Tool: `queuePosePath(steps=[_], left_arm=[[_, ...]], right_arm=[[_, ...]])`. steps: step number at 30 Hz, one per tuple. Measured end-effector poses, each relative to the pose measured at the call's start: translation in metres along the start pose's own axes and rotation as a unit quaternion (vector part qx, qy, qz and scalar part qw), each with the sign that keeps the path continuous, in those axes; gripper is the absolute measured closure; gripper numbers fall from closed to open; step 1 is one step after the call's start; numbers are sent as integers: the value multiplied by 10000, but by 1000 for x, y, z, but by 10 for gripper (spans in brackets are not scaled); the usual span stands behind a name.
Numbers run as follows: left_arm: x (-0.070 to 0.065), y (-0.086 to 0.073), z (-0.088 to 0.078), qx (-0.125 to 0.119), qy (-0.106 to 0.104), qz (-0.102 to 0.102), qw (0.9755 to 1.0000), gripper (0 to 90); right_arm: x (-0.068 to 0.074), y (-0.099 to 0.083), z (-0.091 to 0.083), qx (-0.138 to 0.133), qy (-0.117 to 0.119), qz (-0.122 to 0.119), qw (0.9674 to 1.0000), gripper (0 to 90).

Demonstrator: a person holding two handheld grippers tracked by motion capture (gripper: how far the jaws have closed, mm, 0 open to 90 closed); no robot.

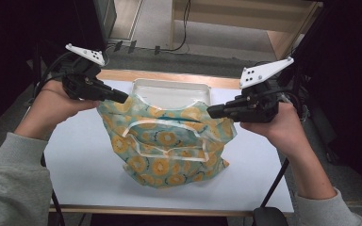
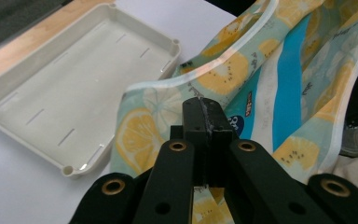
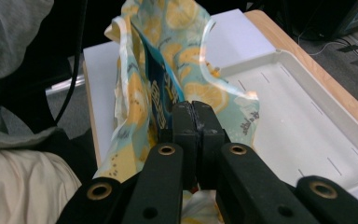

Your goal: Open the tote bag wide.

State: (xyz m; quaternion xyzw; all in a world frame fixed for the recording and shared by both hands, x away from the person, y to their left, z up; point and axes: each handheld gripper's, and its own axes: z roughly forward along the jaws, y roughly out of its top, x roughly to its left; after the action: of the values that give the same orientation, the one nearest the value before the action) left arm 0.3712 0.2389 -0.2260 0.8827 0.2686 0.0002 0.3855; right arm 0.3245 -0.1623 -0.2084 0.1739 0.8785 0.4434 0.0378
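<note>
A teal cloth point(image 1: 165, 141) printed with yellow lemon slices and edged in white hangs between my two grippers, its lower part resting crumpled on the white table point(image 1: 85, 160). My left gripper point(image 1: 122, 97) is shut on the cloth's upper left corner, and my right gripper point(image 1: 212, 111) is shut on its upper right corner. In the left gripper view the jaws point(image 2: 206, 107) meet on the cloth point(image 2: 223, 74), with a bright blue inner strip showing. In the right gripper view the jaws point(image 3: 196, 109) pinch the cloth's point(image 3: 182, 56) edge the same way.
A shallow white tray point(image 1: 169, 89) lies empty just behind the cloth, near the table's wooden far edge; it is also in the gripper views point(image 2: 51, 93) point(image 3: 298, 126). Dark stands and cables flank the table on both sides.
</note>
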Motion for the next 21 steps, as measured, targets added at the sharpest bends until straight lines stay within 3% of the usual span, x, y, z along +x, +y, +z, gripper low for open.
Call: queuePosePath(steps=[7, 16, 21], left_arm=[[-2, -14, 15, 94, -107, -63, 9999, 900], [-11, -27, 22, 145, -206, -30, 9997, 900], [-10, -33, 28, 151, -295, -119, 9994, 900]], right_arm=[[-4, -19, 6, 117, -43, 26, 9999, 900], [-8, -35, 12, 135, -44, 140, 9998, 900], [-10, -43, 16, 167, -33, 171, 9997, 894]])
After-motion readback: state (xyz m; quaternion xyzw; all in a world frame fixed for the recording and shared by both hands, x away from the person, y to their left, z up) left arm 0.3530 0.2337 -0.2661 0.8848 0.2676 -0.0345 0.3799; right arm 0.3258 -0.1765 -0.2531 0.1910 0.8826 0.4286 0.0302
